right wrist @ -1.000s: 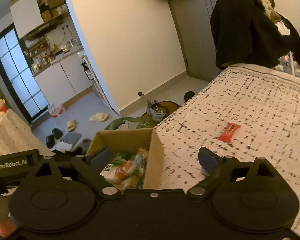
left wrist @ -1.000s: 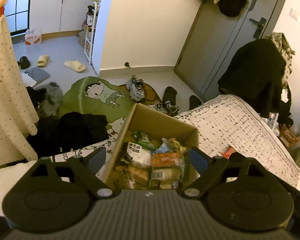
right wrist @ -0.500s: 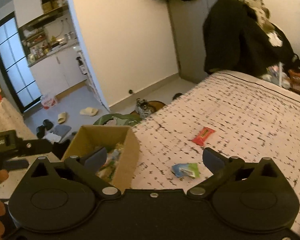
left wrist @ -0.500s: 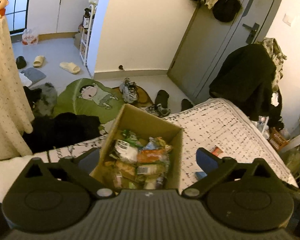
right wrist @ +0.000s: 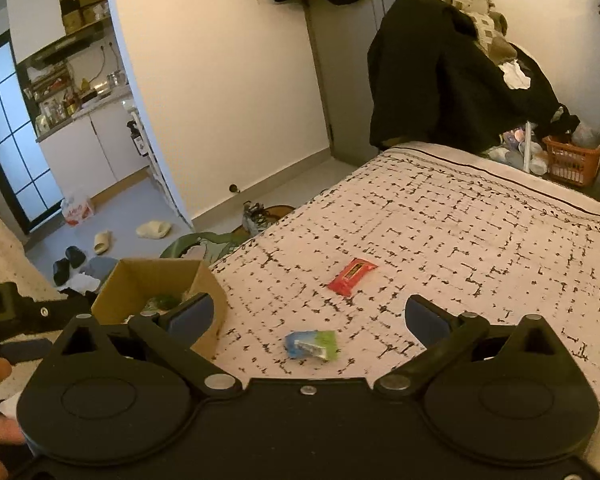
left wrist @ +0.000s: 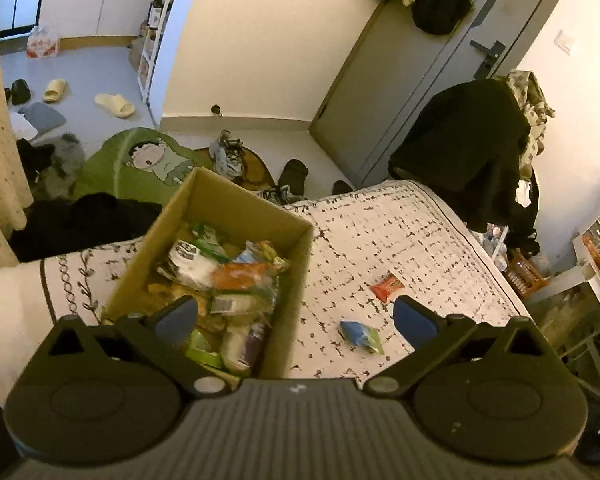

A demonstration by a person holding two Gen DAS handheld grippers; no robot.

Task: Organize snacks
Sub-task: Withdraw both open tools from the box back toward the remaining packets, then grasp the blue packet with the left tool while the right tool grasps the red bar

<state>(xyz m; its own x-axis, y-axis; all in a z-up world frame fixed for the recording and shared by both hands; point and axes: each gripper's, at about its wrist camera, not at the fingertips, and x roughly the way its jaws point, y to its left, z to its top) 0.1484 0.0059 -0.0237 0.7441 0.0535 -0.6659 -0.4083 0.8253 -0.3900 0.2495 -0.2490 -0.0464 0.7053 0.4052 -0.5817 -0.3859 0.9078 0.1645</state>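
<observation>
cardboard box (left wrist: 284,280) packed with snack packets (left wrist: 228,276), standing on the patterned bed cover (right wrist: 460,232) near the bed's corner. beside the box, apart from it, a blue-and-green packet (right wrist: 311,344) lies flat on the cover; a red snack bar (right wrist: 352,276) lies farther out, separate from both. left gripper (left wrist: 296,318) released, jaws wide, nothing between them, hovering over the box's near edge. right gripper (right wrist: 308,314) likewise released and empty, above the blue-and-green packet. shoes (left wrist: 228,154) and slippers (left wrist: 114,105) lie on the floor beyond the bed.
</observation>
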